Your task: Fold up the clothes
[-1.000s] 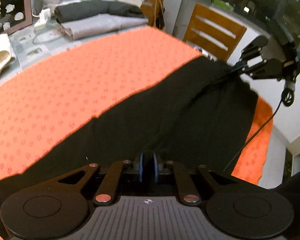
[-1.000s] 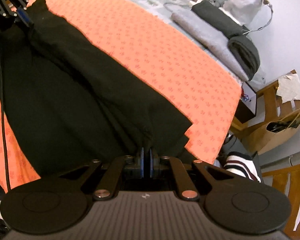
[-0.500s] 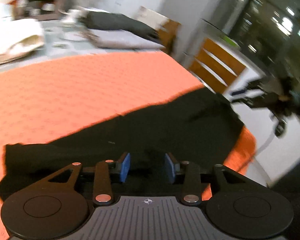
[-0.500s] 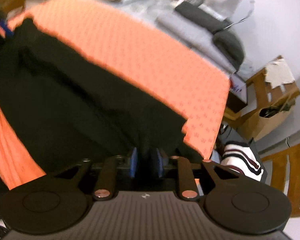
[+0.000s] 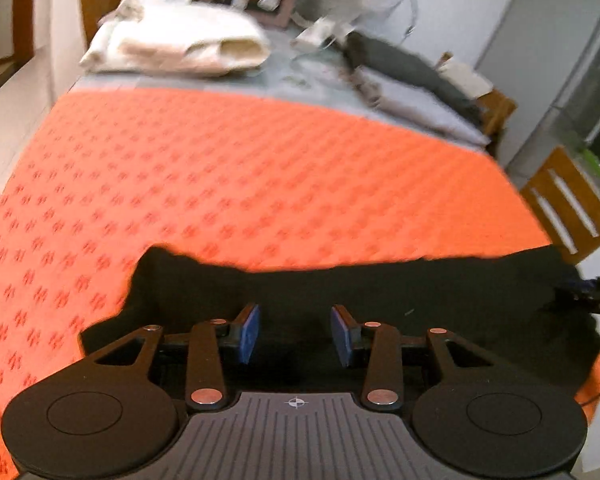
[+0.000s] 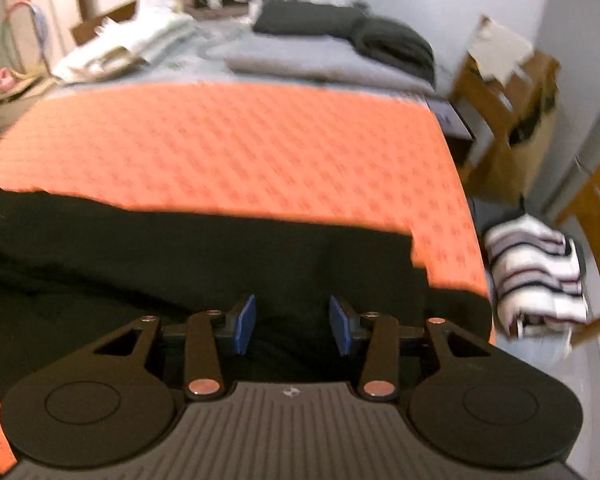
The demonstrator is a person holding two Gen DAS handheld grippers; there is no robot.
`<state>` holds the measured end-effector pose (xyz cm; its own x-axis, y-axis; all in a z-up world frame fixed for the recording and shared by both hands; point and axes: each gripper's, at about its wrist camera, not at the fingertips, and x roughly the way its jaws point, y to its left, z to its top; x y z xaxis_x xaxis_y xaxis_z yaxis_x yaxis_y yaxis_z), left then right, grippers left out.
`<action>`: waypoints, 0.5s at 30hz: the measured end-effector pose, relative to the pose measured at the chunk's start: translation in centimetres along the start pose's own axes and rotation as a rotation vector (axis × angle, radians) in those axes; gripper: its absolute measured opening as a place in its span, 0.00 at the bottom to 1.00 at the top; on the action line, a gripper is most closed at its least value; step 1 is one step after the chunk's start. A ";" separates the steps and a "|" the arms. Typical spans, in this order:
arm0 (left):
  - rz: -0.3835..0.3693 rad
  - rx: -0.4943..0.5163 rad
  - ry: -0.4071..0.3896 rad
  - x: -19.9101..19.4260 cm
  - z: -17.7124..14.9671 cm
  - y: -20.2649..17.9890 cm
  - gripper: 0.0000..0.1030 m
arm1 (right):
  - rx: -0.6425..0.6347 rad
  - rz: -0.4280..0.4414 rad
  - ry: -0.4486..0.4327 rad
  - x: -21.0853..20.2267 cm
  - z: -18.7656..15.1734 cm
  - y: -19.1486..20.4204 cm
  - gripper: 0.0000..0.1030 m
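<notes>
A table covered by an orange cloth (image 5: 260, 184) with a small repeated print fills the space ahead of both tongs, and beyond its far edge a bare grey strip is stacked with folded things: a cream bundle (image 5: 180, 46), a grey pile (image 6: 320, 60) and a dark roll (image 6: 392, 42). Wooden chairs (image 5: 568, 208) are seen off the right end, and a striped garment (image 6: 536, 276) is draped over a chair just past the table's right corner. The black garment (image 5: 360, 292) is laid as a long band directly under and just ahead of both tongs, its long axis running crosswise to their pointing direction, along the near edge of the table. The left tongs (image 5: 296, 334) are held above its left part, where a stepped, ragged end lies just to their left; the right tongs (image 6: 292, 324) are held above its right end, whose corner lies just to their right. Each hand is therefore nearest to its own end, and the far long edge lies straight ahead. Both pairs of jaws stand partly apart, the right ones having just been opening, and nothing is pinched between the blue pads (image 6: 245, 324); the cloth is seen beneath the gap, not clamped. The fabric looks soft, matt and limp, with shallow wrinkles, so it is judged likely to sag and shift when lifted.
</notes>
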<state>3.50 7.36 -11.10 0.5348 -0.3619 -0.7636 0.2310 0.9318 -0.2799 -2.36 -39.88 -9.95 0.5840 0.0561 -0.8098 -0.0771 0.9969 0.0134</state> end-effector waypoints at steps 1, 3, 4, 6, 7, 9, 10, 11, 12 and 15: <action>-0.002 -0.002 -0.004 0.0 -0.2 0.3 0.39 | 0.009 0.004 -0.004 0.3 -0.5 -0.4 0.46; -0.012 -0.016 -0.017 -0.8 -0.3 0.6 0.40 | 0.025 0.012 -0.010 0.1 -0.9 -0.6 0.46; -0.018 -0.029 -0.022 -1.2 -0.2 0.6 0.41 | 0.025 0.009 -0.010 -0.1 -0.9 -0.5 0.46; -0.033 -0.047 -0.050 -2.6 0.0 0.7 0.42 | 0.006 0.003 -0.028 -1.3 -0.5 0.1 0.47; -0.040 -0.053 -0.069 -3.4 0.2 0.8 0.42 | -0.002 0.006 -0.038 -2.0 -0.3 0.5 0.48; -0.043 -0.064 -0.097 -5.0 0.2 1.1 0.43 | 0.001 0.009 -0.054 -3.3 -0.1 1.2 0.51; -0.042 -0.068 -0.109 -5.7 0.2 1.3 0.43 | 0.007 0.012 -0.063 -4.0 0.0 1.6 0.52; -0.035 -0.066 -0.116 -6.3 0.2 1.4 0.43 | 0.015 0.017 -0.072 -4.6 0.1 1.9 0.53; -0.028 -0.064 -0.122 -6.9 0.1 1.6 0.44 | 0.025 0.022 -0.080 -5.1 0.2 2.3 0.53; -0.016 -0.073 -0.133 -8.3 -0.3 2.4 0.44 | 0.079 0.037 -0.103 -6.1 0.5 4.1 0.54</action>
<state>-0.67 12.60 -5.57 0.6353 -0.3729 -0.6763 0.1837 0.9236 -0.3366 -5.87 -36.15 -4.65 0.6618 0.0937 -0.7438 -0.0381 0.9951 0.0914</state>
